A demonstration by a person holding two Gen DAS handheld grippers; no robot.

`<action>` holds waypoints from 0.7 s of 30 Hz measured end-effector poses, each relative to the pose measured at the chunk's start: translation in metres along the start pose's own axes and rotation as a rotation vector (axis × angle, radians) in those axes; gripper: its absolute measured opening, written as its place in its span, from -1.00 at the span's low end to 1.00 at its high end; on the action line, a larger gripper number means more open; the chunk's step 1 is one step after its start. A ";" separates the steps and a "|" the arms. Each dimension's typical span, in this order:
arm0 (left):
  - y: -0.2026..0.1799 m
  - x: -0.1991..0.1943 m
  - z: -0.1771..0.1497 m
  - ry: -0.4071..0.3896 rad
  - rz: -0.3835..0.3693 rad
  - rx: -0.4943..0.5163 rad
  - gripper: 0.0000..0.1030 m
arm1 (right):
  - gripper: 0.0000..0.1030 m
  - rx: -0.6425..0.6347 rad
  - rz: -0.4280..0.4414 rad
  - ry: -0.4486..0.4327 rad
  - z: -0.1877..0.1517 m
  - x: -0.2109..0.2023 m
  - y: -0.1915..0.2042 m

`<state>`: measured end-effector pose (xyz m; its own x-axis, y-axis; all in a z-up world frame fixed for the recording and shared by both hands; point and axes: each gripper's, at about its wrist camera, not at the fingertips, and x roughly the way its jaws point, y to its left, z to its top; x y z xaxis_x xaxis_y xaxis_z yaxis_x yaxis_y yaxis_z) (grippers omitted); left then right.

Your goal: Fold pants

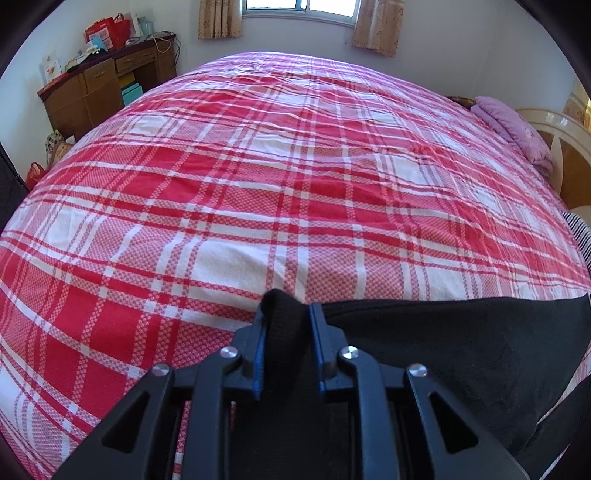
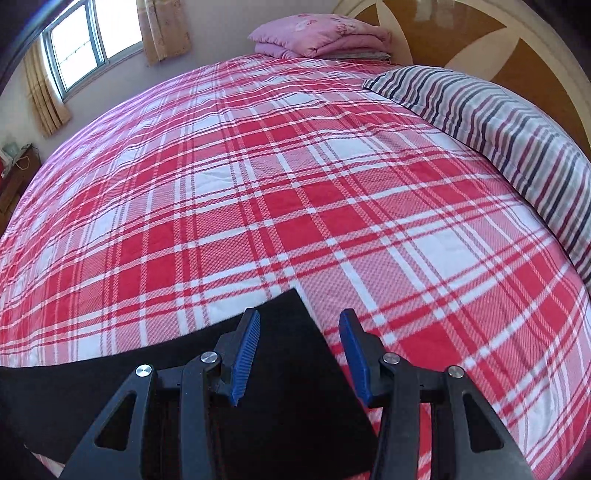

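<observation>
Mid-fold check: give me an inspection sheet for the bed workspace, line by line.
Surface: red plaid bedspread, lightly wrinkled.
Job's things: black pants lying at the near edge.
Clutter: folded pink quilt and striped pillow at the headboard.
Grippers: left gripper shut on a bunched pants end; right gripper open above the other pants corner.
Cables: white cord on the desk.
Surroundings: window with curtains.

We see black pants (image 1: 443,332) on a bedspread (image 1: 258,166) checked in red, pink and white. The left gripper (image 1: 286,325) and right gripper (image 2: 299,332) are black with blue pads (image 2: 245,350). A pillow (image 2: 498,122) carries grey, navy and maroon stripes; a folded quilt (image 2: 317,37) is pink; the curtains (image 1: 219,18) are beige.
</observation>
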<state>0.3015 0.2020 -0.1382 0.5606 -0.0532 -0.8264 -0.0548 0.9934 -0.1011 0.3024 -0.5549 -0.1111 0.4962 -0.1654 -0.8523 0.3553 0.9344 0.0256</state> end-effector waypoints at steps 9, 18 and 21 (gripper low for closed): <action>-0.006 0.003 0.000 0.003 0.034 0.024 -0.58 | -0.21 -0.063 0.028 0.030 0.004 0.026 0.005; 0.003 0.003 0.000 -0.011 -0.035 -0.014 -0.58 | -0.89 -0.109 0.096 -0.013 -0.001 0.008 0.020; 0.001 -0.003 0.000 -0.022 -0.042 -0.006 -0.67 | -0.90 -0.117 0.119 -0.055 -0.004 -0.008 0.024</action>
<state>0.2999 0.2026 -0.1361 0.5802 -0.0924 -0.8092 -0.0355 0.9897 -0.1385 0.3039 -0.5304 -0.1053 0.5732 -0.0653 -0.8168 0.1981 0.9783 0.0608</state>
